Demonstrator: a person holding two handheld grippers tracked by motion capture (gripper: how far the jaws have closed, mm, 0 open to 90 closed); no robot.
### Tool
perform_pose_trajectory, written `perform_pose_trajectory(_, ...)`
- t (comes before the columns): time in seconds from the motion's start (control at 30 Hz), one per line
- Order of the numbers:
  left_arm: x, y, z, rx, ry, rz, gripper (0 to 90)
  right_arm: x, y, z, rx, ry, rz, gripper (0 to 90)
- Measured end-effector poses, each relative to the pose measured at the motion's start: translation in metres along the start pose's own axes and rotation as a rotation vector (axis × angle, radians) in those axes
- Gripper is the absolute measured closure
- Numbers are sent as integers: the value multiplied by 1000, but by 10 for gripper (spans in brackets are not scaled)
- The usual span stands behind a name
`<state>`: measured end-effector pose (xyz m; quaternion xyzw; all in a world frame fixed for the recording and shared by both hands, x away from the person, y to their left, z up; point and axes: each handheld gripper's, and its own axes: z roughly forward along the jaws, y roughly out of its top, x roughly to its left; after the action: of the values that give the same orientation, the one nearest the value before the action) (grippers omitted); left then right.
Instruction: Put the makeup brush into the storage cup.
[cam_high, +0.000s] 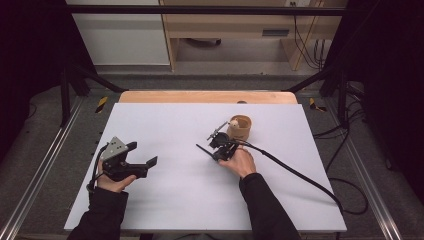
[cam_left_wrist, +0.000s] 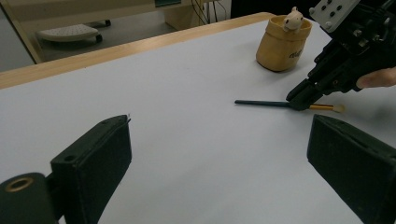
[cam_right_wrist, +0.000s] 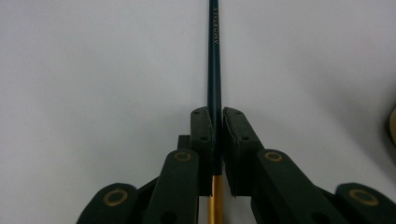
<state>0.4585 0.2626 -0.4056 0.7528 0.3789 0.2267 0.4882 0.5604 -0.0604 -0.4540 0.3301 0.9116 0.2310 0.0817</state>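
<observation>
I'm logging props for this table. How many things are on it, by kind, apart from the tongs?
Pencil (dark green, gold end), held in the right tongs: 1
Tan cup with a small pale figure on its rim: 1
Total: 2

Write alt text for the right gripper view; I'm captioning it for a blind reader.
The right tool is shut on a thin dark green pencil, whose shaft runs straight up the frame from between the two black jaws. A gold section of the pencil shows below them, over a plain white table.
</observation>
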Motion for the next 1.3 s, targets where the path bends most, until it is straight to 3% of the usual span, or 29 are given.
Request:
perform_pose_trajectory(0.1, 0, 0, 0, 2, 1, 2, 59, 1, 0, -3, -15, 6, -18, 834)
perform_pose_trajectory(0.37, 0, 0, 0, -1, 0, 0, 59, 4, 2, -15, -40, 38, -4, 834)
perform_pose_trajectory(0.67, -2, 1, 0, 4, -5, 13, 60, 8, 1, -39, -82, 83, -20, 833)
perform_pose_trajectory(1.0, -11, 8, -2, 2, -26, 53, 59, 19, -4, -69, -129, 139, -77, 833)
perform_pose_trajectory(1.13, -17, 12, -1, 13, -42, 83, 59, 27, -10, -79, -124, 159, -114, 833)
perform_pose_trajectory(1.3, -25, 17, 2, 29, -67, 127, 58, 29, -16, -85, -125, 175, -126, 833)
